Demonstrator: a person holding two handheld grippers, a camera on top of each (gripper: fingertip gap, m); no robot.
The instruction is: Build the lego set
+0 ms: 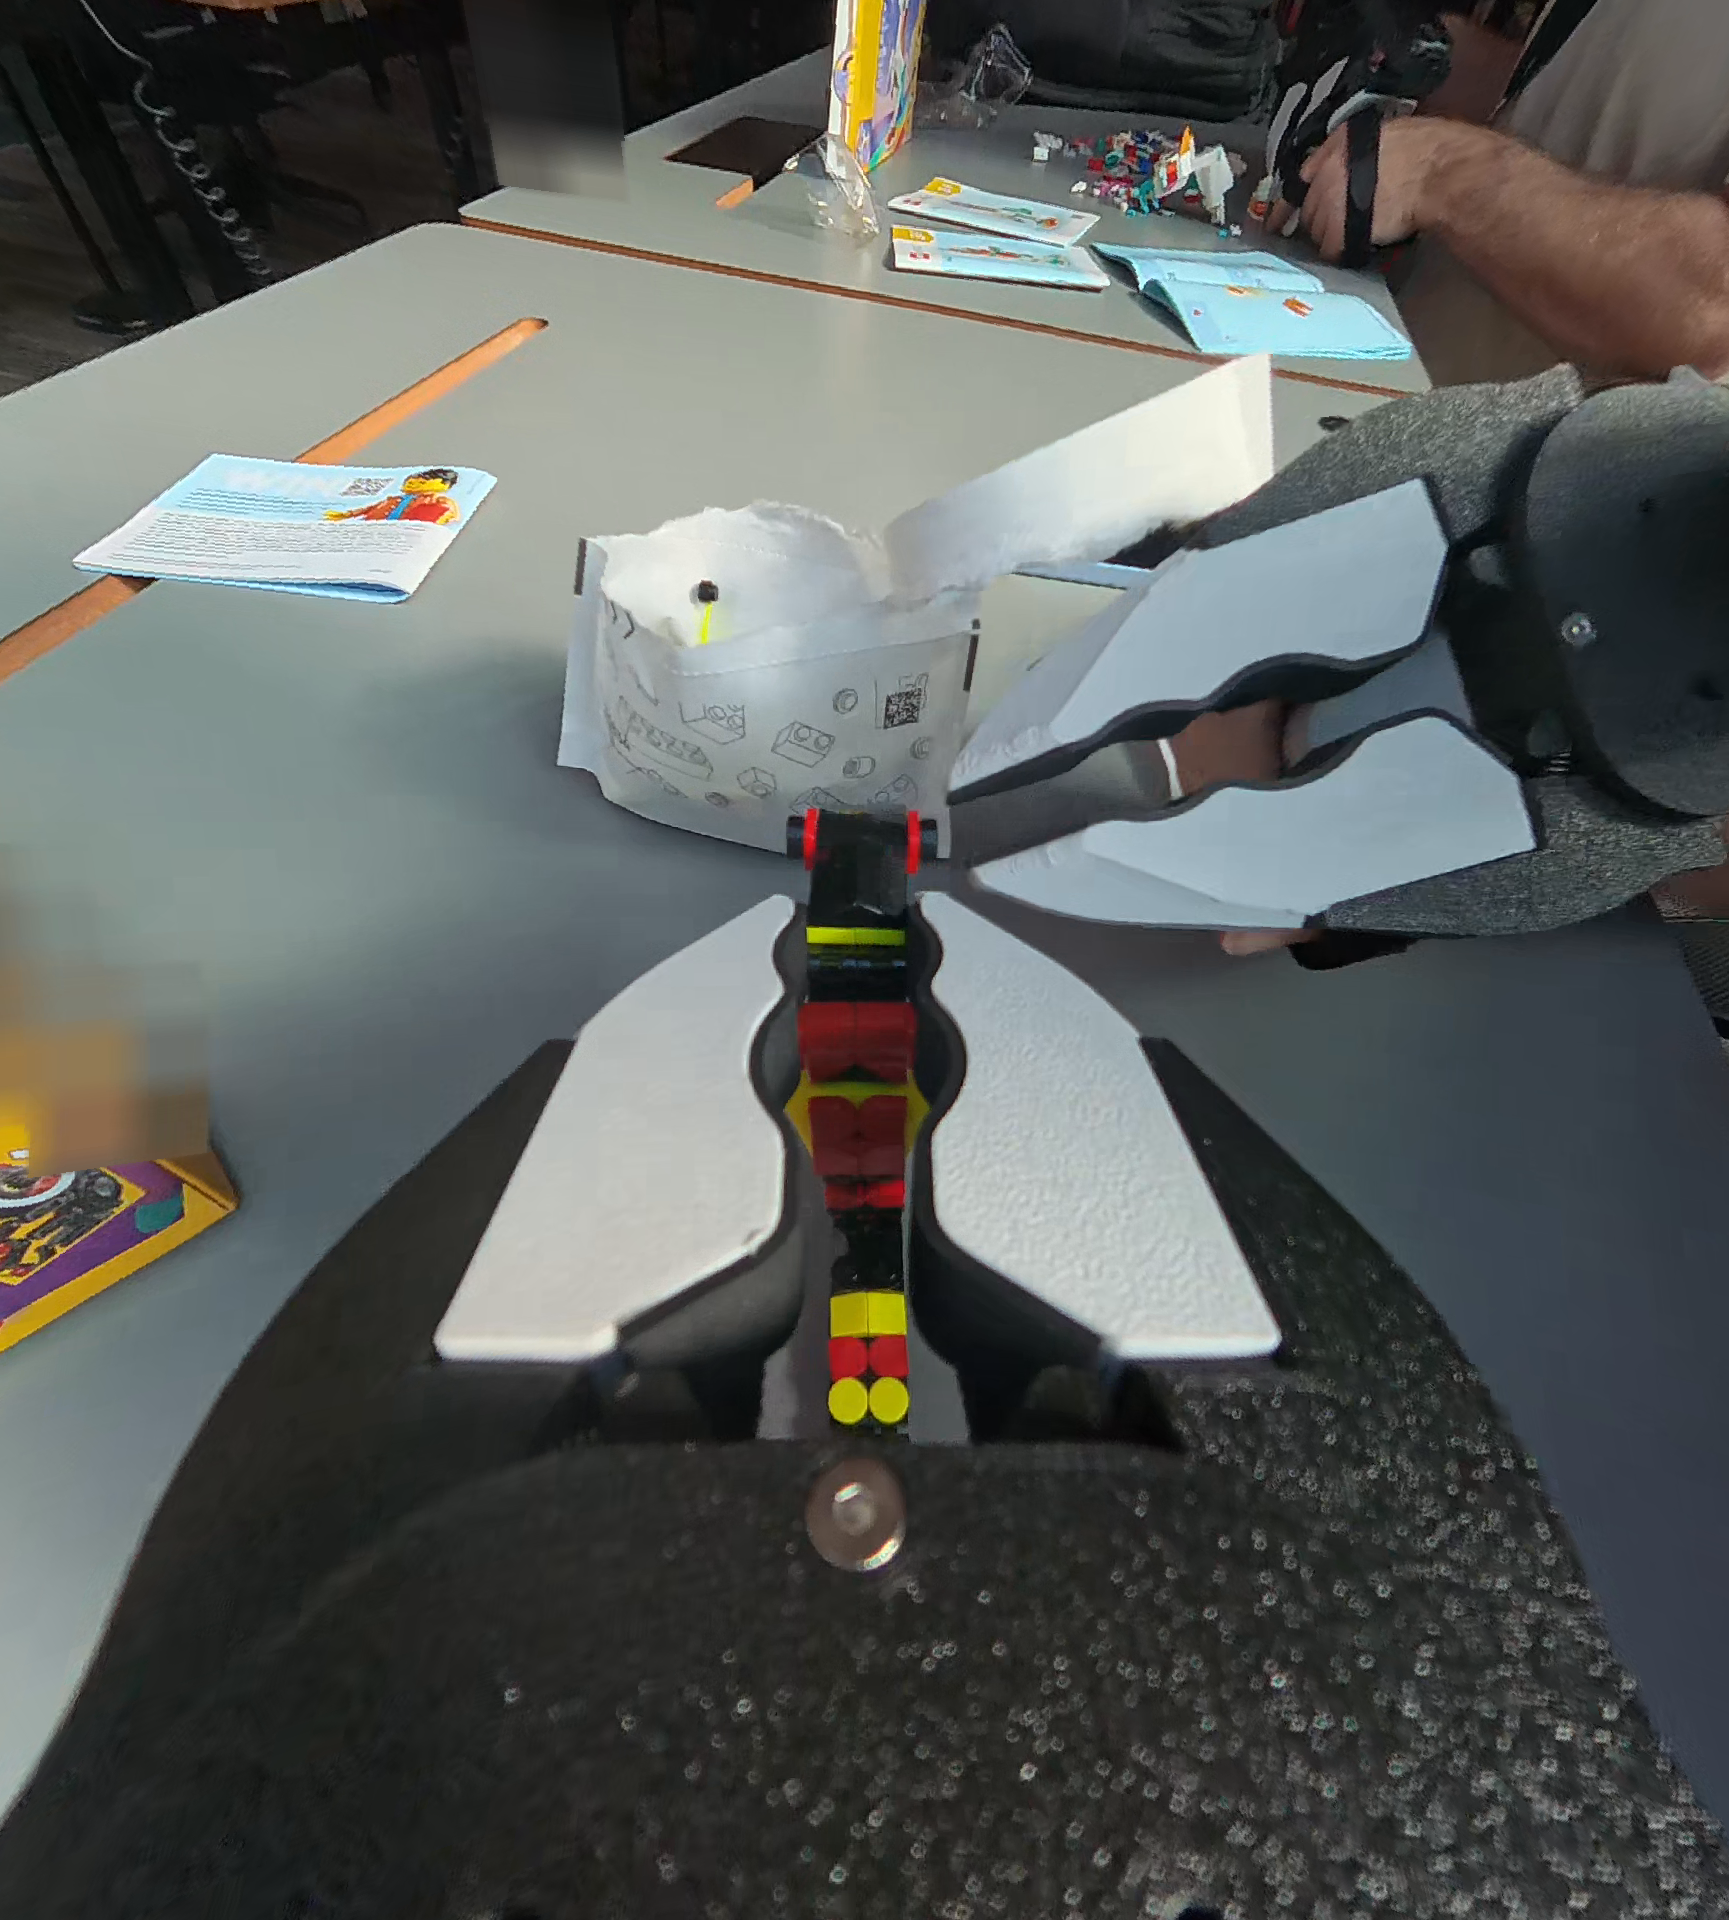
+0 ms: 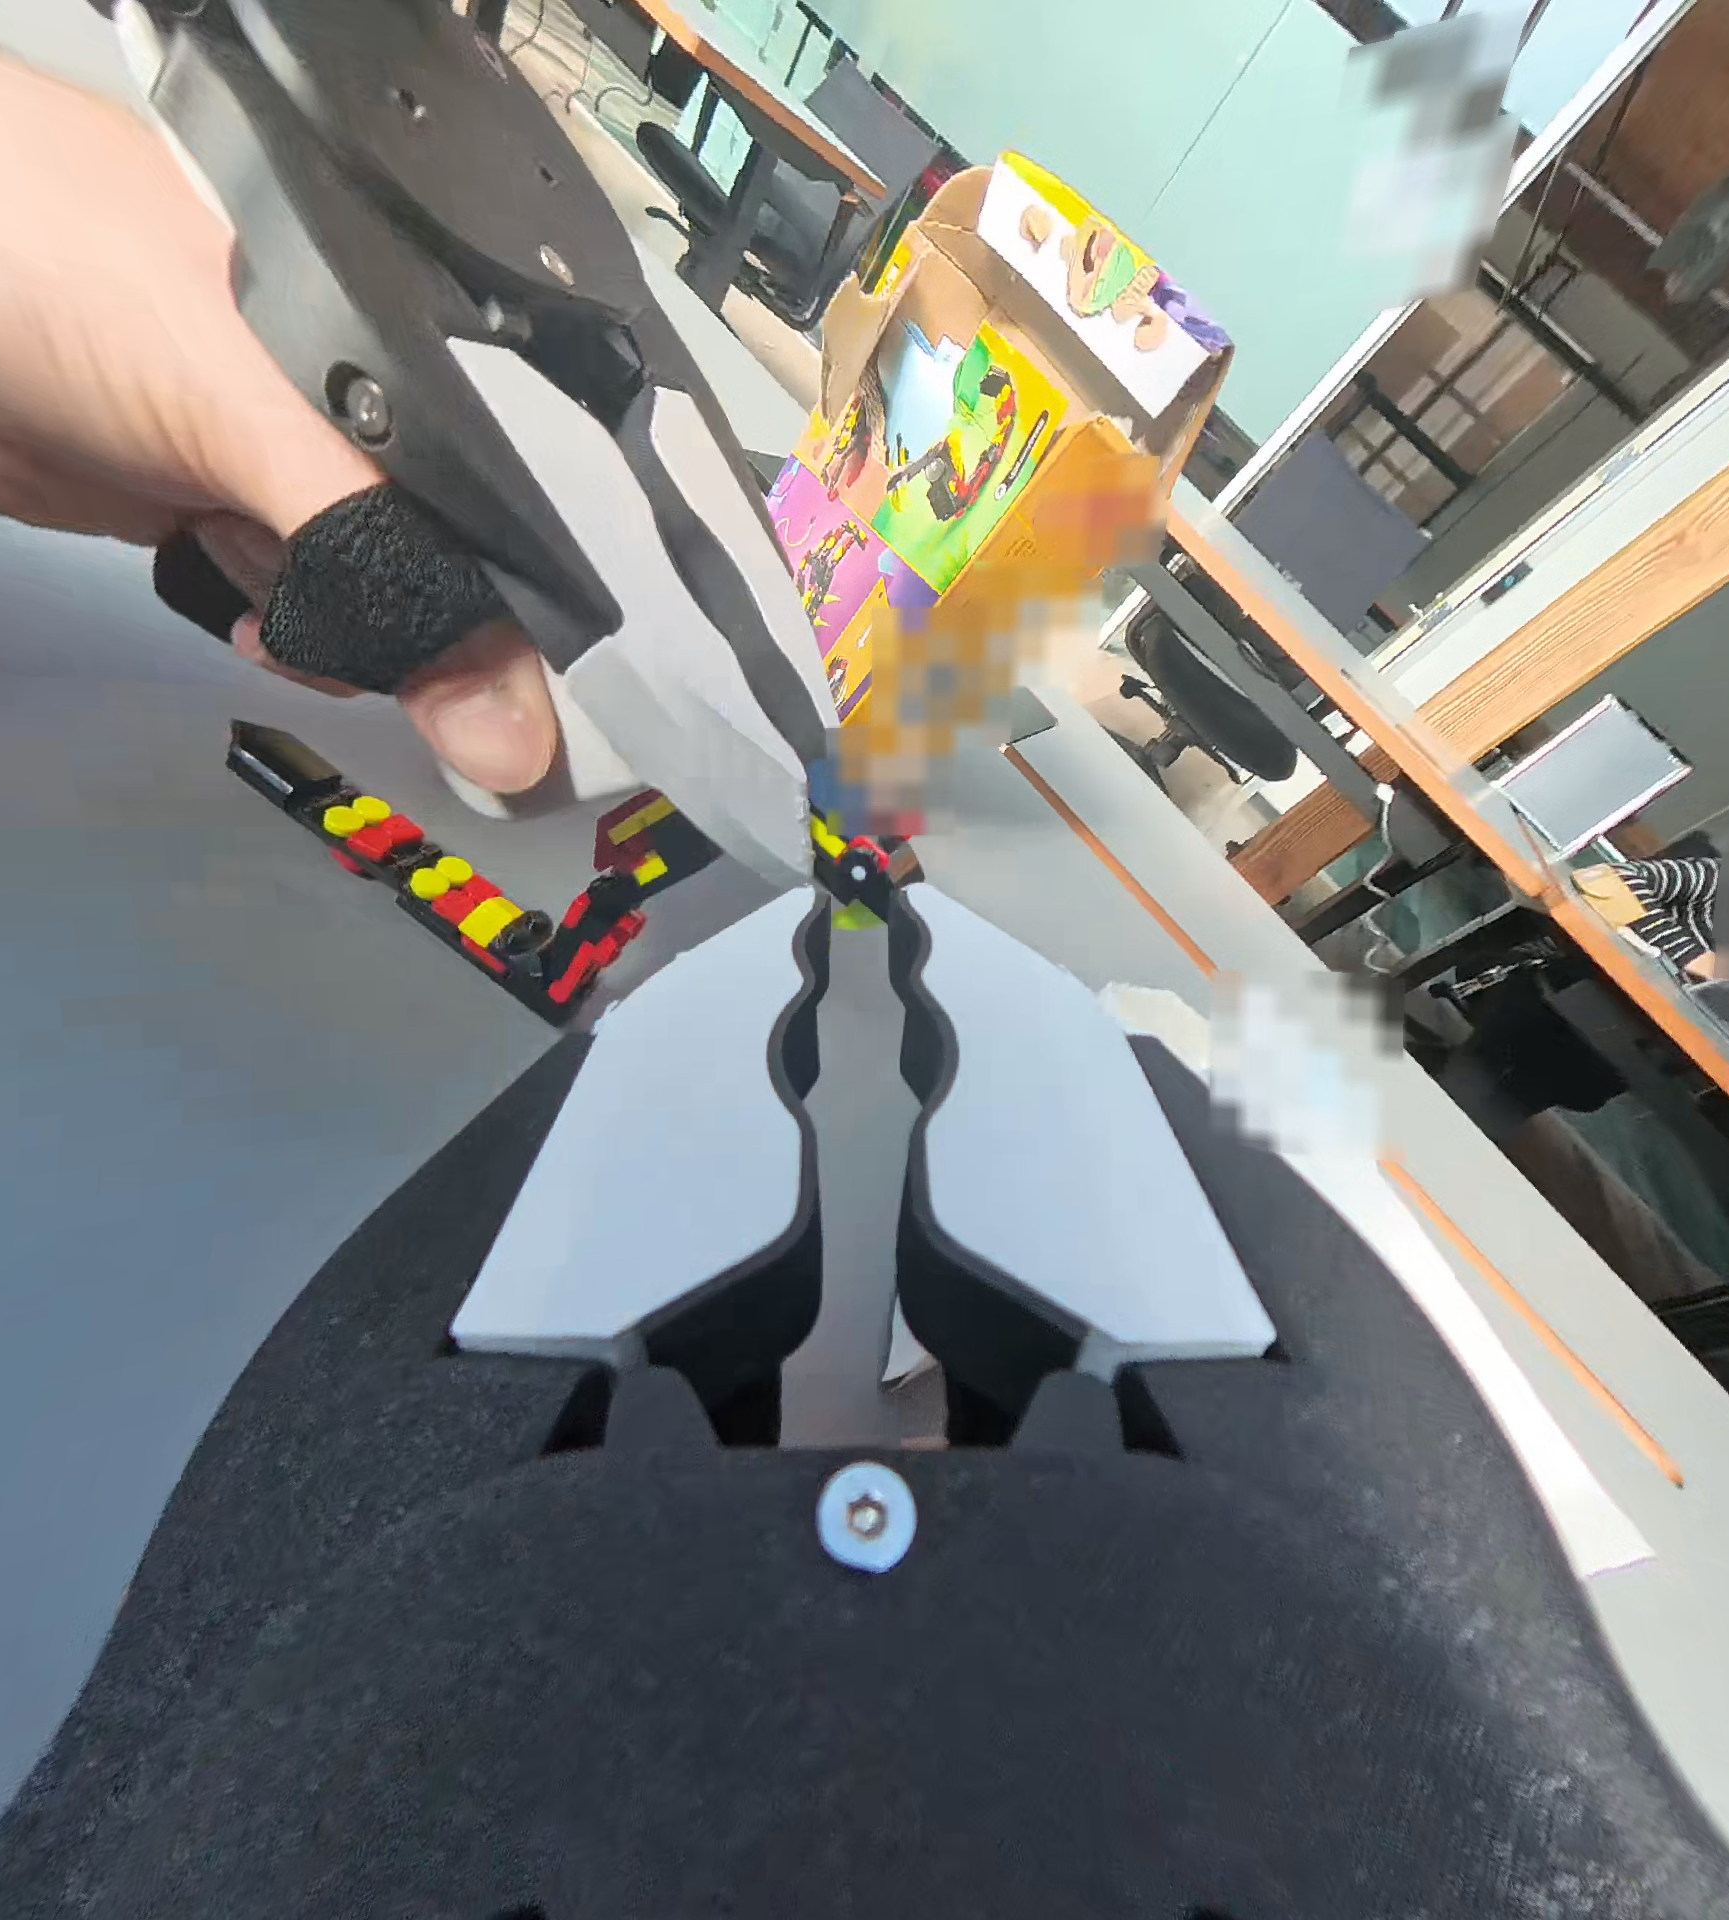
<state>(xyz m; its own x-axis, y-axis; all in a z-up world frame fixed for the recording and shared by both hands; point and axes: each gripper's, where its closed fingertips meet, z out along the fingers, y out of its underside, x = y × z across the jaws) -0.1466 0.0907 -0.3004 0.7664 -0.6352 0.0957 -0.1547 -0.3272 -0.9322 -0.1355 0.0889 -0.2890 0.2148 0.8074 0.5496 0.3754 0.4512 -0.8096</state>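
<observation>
Left gripper (image 1: 858, 914): clenched on a long black, red and yellow lego assembly (image 1: 858, 1122); white fingers (image 1: 673, 1122) pressed against both its sides, centre of left wrist view.
Assembly tip: black end with red side pins, poking past the fingertips, just below the paper bag.
Right gripper (image 2: 855, 904): fingers nearly together, a narrow gap along their length; at the tips a small black-and-red piece with a lime bit (image 2: 865, 878), touching or gripped cannot tell.
Right gripper, left wrist view (image 1: 974, 831): centre right of frame, tips just beside the assembly's far end.
Left gripper, right wrist view (image 2: 803, 831): enters from upper left, held by a hand (image 2: 91, 343) with a black fingertip sleeve.
Assembly, right wrist view (image 2: 444, 883): centre left, running toward the meeting tips.
Paper bag (image 1: 777, 707): white, torn open, printed with brick outlines, centre of left wrist view on grey table (image 1: 320, 831).
Leaflet (image 1: 288, 525): upper left, flat.
Set box (image 2: 985, 436): opened, upper centre of right wrist view.
</observation>
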